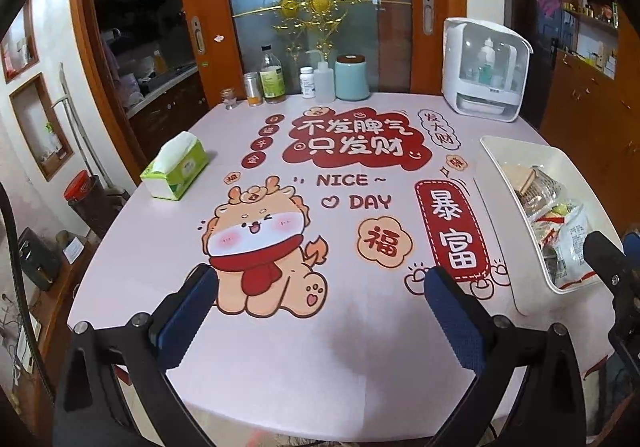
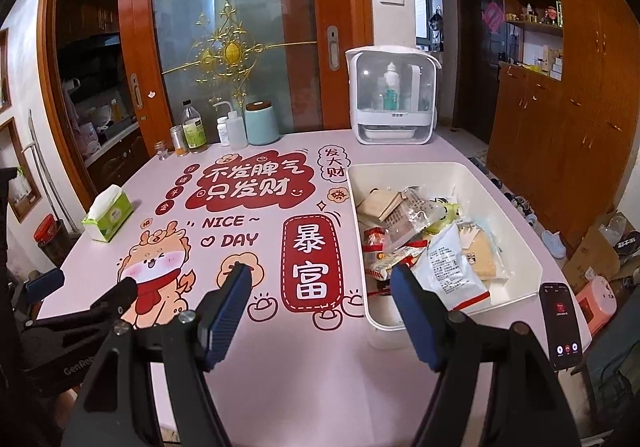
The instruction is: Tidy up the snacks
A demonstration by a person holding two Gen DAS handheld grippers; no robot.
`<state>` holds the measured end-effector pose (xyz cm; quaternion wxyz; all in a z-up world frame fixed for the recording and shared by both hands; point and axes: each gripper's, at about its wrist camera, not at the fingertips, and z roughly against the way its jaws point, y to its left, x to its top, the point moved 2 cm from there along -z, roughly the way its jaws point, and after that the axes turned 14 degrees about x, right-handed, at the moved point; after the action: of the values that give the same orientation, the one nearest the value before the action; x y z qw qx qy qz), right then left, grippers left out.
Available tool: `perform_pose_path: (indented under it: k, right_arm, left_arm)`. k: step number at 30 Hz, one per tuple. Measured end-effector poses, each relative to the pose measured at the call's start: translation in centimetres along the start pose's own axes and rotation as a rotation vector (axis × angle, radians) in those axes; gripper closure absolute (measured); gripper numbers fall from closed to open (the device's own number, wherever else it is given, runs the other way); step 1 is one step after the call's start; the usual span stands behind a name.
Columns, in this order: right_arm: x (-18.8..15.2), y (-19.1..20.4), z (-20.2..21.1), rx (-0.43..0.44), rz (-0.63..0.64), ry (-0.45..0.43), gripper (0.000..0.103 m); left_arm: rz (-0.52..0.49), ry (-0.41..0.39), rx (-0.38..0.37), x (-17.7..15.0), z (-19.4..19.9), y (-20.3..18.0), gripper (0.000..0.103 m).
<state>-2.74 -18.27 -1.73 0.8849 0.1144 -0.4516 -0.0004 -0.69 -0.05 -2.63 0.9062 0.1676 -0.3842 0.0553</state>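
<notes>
Blue-padded fingers [image 2: 230,311] of the right gripper [image 2: 320,307] stand spread with nothing between them, hovering over the pink printed tablecloth [image 2: 248,387] just beside the near end of the white bin [image 2: 516,231]. Its right finger overlaps the bin's near left corner in the right wrist view; whether it touches the rim I cannot tell.

Inside the bin lie the snacks [image 2: 424,243], a loose heap of packets. A white pouch [image 2: 456,267] on top lies with its long axis running from the near rim toward the far end, tilted a little right. The bin itself is oblong, its long axis running away from the cameras toward the white countertop cabinet [image 2: 394,99].

Across the table, the left gripper [image 1: 320,303] also hangs released and empty above the cartoon dragon print [image 1: 260,247]. 1 tissue pack [image 1: 176,167] sits at the left edge, and 1 phone [image 2: 560,327] lies near the bin's near right corner.
</notes>
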Motion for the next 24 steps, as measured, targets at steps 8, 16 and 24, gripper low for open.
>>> perform_pose_path:
  k: [8, 16, 24]
  right_arm:
    - [-0.6, -0.2, -0.9, -0.010, -0.007, 0.046, 0.030]
    - [-0.9, -0.3, -0.8, -0.015, -0.010, 0.051, 0.030]
    - [-1.0, -0.4, -0.9, -0.016, -0.013, 0.061, 0.030]
  left_arm:
    - [-0.019, 0.013, -0.024, -0.2, -0.5, -0.7, 0.001]
    - [-0.037, 0.025, -0.039, -0.4, -0.7, -1.1, 0.001]
    - [-0.063, 0.030, -0.056, -0.6, -0.7, -1.7, 0.001]
